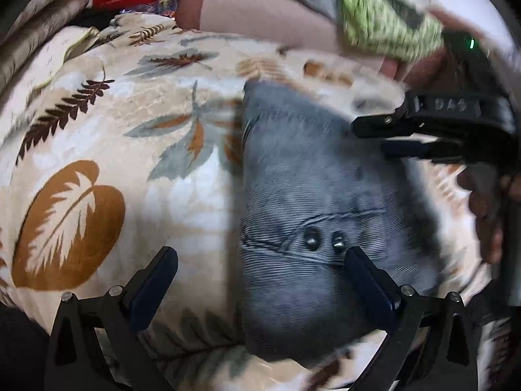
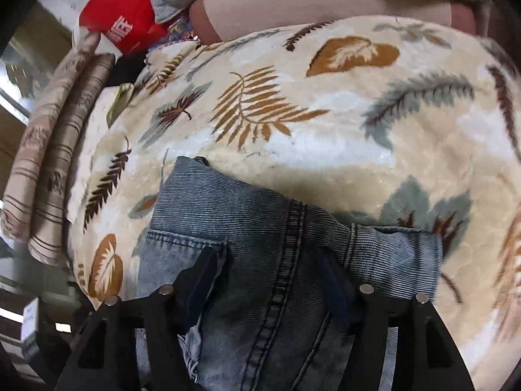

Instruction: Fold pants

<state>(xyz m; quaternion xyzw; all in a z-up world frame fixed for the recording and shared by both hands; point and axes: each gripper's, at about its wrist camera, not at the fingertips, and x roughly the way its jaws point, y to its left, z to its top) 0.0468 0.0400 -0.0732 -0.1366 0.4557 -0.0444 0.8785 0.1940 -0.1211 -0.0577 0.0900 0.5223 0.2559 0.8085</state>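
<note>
The folded blue denim pants (image 1: 312,215) lie on a leaf-patterned blanket (image 1: 97,150), right of centre in the left wrist view and at lower centre in the right wrist view. The left gripper (image 1: 260,270) has its fingers spread wide, one over the blanket and one over the denim beside two rivets (image 1: 324,239). The right gripper (image 2: 270,270) also shows fingers apart, resting against the denim either side of a seam; a red package (image 2: 127,19) sits at upper left.

Blue-grey denim pants (image 1: 312,215) are lying folded into a compact bundle, two rivets showing, right of frame centre.
</note>
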